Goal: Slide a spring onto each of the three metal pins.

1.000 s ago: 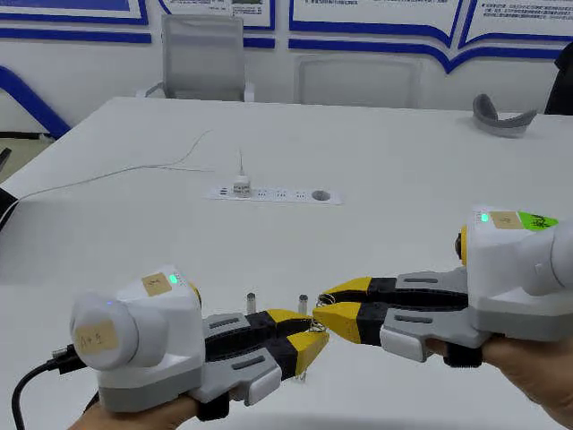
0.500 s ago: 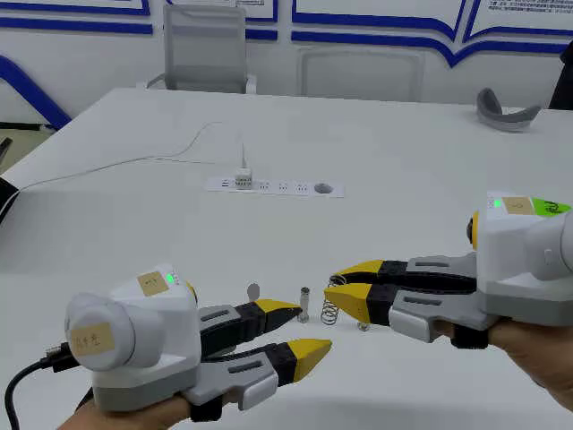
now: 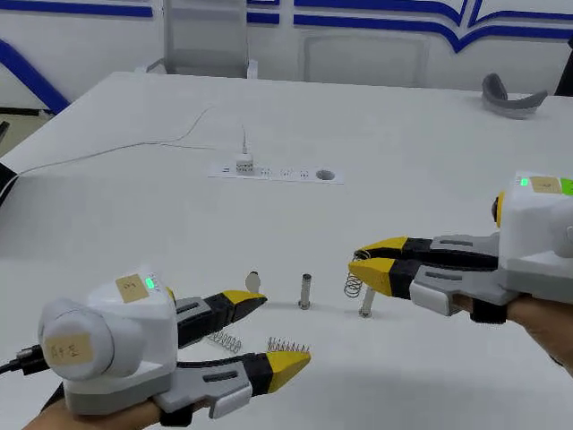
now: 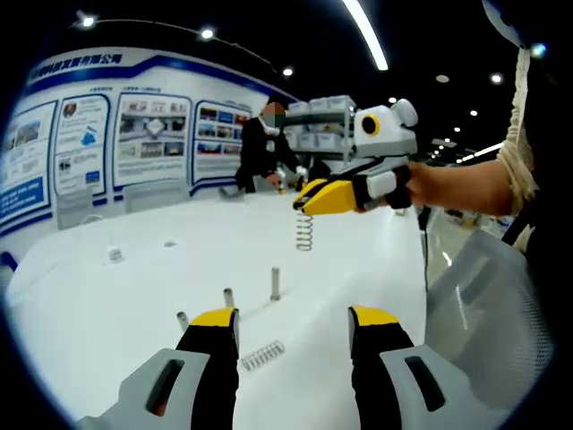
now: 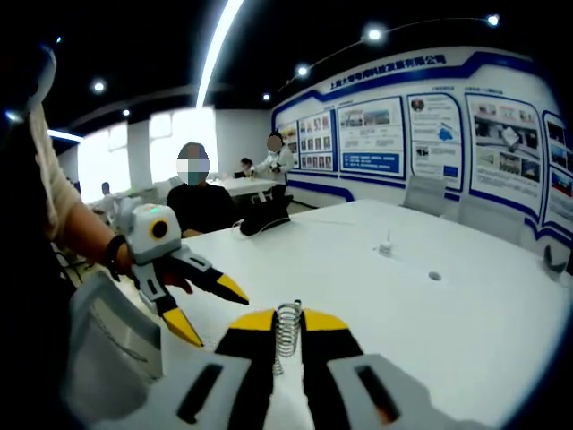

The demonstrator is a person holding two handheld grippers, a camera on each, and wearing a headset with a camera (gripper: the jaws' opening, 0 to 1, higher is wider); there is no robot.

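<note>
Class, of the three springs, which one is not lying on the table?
The spring pinched by the right gripper, hanging upright; the other two springs lie flat near the left gripper.

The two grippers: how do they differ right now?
The left gripper is open, holding nothing; the right gripper is shut on a spring. The left gripper hovers over a loose spring lying flat; the right gripper dangles its spring upright near a pin. Both have yellow-tipped jaws.

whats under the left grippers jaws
Beneath the jaws of the open left gripper, one spring lies flat, a second spring by one tip. The table under its body is covered.
</note>
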